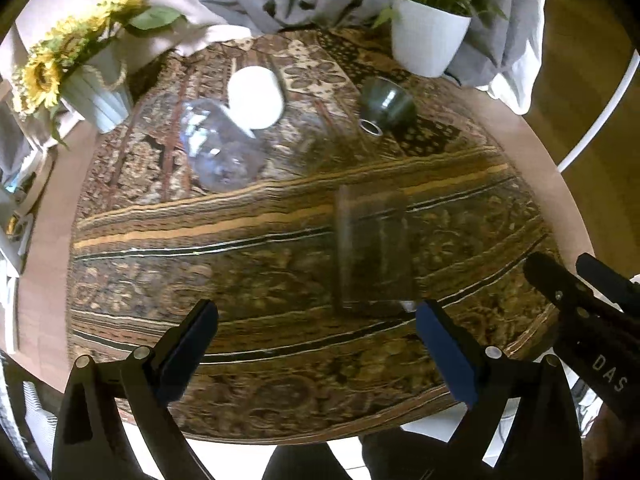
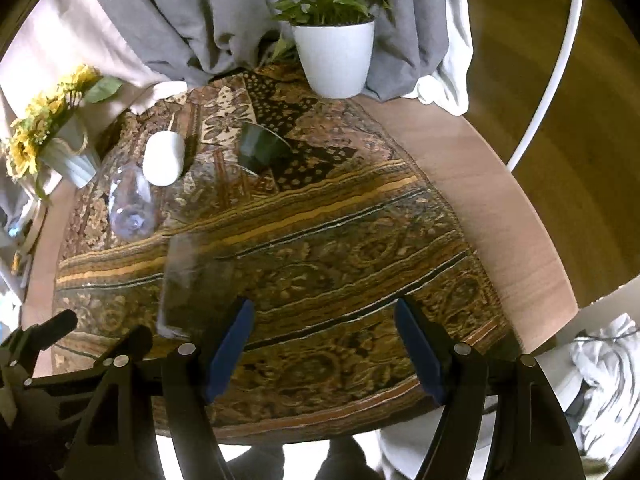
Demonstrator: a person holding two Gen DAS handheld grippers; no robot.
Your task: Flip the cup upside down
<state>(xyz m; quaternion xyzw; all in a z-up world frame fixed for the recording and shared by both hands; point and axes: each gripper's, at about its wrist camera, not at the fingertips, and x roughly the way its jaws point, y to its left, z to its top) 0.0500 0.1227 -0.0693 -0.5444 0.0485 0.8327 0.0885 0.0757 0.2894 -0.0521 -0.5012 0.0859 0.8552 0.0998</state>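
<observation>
Cup in question: a clear tumbler point(image 1: 374, 248) stands on the patterned cloth point(image 1: 248, 248) near the front edge of the round table point(image 1: 44, 248), nearest both grippers; which end is up I cannot tell through the blur
Other cups: a white cup point(image 1: 256, 98), a dark green cup point(image 1: 386, 104) and a clear glass point(image 1: 218, 148) sit toward the far edge, the white one and the clear glass touching or nearly so
Left gripper point(image 1: 316, 344): jaws spread wide, holding nothing, tumbler just beyond its right finger
Right gripper point(image 2: 324, 344): jaws likewise wide and empty, tumbler just off its left finger point(image 2: 230, 344)
Step in hand: judged as the approach to grasp the tumbler
How to do it well: centre the tumbler between the pads, close on mid-wall, lift clear of the cloth before rotating
Risk: smooth glass may slip, so grip squarely; the cloth can snag the rim on set-down
Bystanders: sunflower vase point(image 1: 96, 92) and white plant pot point(image 1: 426, 40) at the far edge, well apart
</observation>
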